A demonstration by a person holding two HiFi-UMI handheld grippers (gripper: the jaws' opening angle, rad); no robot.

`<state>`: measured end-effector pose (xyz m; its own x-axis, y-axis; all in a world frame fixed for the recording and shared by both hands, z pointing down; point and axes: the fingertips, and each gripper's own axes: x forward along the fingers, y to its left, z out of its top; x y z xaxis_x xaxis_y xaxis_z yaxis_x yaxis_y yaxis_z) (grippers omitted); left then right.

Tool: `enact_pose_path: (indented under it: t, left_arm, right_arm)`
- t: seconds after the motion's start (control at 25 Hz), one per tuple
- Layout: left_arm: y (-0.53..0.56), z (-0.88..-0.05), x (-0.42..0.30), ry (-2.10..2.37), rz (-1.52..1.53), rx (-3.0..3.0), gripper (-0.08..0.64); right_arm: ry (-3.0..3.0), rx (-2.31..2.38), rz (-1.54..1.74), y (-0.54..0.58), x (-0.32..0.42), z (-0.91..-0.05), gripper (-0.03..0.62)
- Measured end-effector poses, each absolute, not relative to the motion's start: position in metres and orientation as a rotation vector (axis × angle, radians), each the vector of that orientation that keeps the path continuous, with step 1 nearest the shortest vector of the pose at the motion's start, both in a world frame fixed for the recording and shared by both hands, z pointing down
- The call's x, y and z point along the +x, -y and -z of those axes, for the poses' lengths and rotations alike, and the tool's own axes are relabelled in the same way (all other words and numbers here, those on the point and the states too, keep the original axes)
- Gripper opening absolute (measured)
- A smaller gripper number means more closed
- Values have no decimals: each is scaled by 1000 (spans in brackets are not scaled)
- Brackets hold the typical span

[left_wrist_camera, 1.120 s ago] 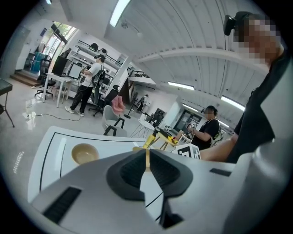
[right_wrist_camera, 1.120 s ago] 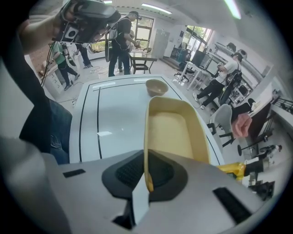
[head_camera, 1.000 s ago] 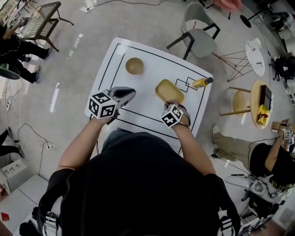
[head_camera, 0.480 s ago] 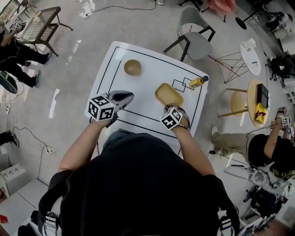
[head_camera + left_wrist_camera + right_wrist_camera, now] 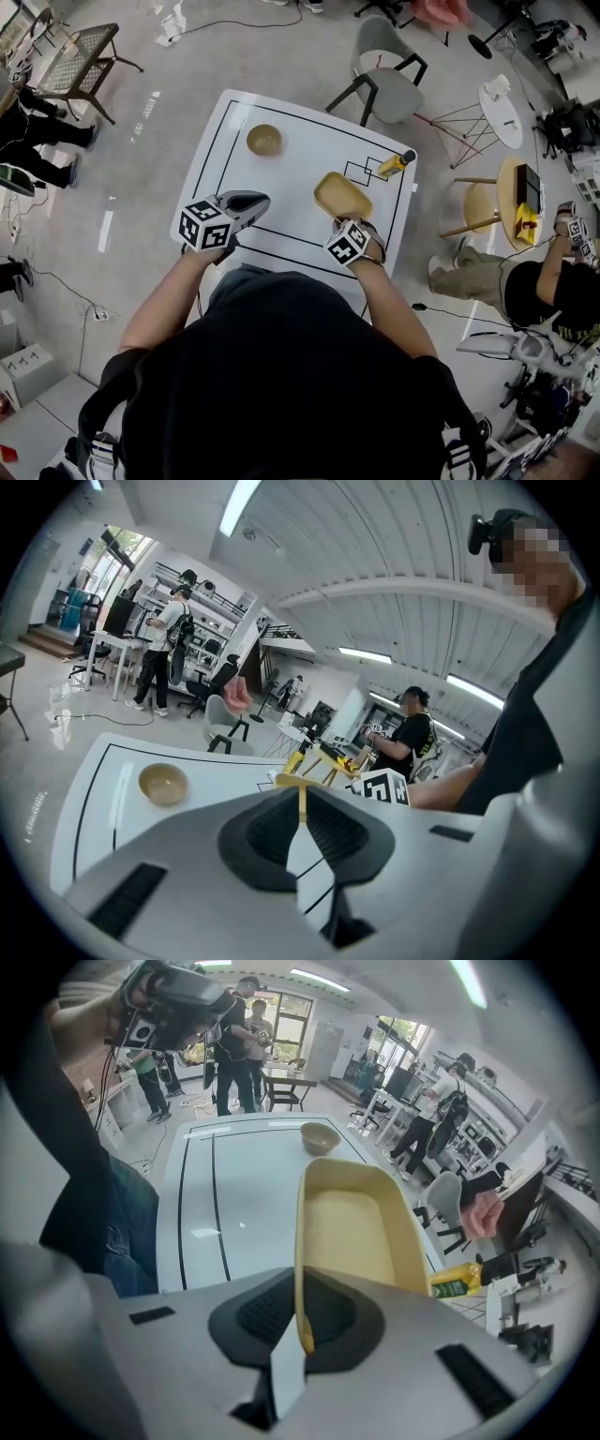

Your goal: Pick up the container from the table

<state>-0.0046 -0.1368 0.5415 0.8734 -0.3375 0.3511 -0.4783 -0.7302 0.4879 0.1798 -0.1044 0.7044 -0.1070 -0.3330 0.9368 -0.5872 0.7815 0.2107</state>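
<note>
Right claw: grey matte shell with ribbed black pads, pinched on the near rim of the pale yellow, smooth plastic oblong container. The container is over the counter's right half.
Left claw: same build, pads together, nothing between them.
Counter: glossy white rectangular top with black ruled lines. Bare surface lies between the container and the round tan wooden bowl.
Yellow bottle: dark cap, by the far right edge.

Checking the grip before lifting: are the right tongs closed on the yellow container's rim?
Yes, the right tongs are shut on the near rim of the yellow container, which stands edge-on between them.
</note>
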Motion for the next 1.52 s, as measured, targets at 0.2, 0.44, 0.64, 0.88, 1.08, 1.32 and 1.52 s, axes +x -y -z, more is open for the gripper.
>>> enact_pose_path:
  t: [0.2, 0.44, 0.64, 0.88, 1.08, 1.32, 1.52]
  left_arm:
    - [133, -539, -1, 578, -322, 2466, 29]
    - [128, -539, -3, 584, -326, 2465, 29]
    - [124, -538, -4, 581, -330, 2465, 29]
    - [122, -536, -3, 572, -331, 2472, 29]
    - [121, -538, -5, 578, -331, 2474, 29]
    - [116, -541, -10, 587, -334, 2466, 29]
    - [114, -541, -14, 597, -335, 2461, 29]
  right_arm:
    - [1703, 744, -239, 102, 187, -705, 14]
    - [1706, 755, -241, 99, 190, -703, 14]
    - [1727, 774, -230, 98, 187, -694, 14]
    - [1726, 779, -224, 97, 188, -691, 14]
    - [1733, 787, -219, 96, 189, -690, 14]
    - [1740, 767, -223, 93, 183, -692, 14]
    - [1744, 757, -224, 94, 179, -690, 14]
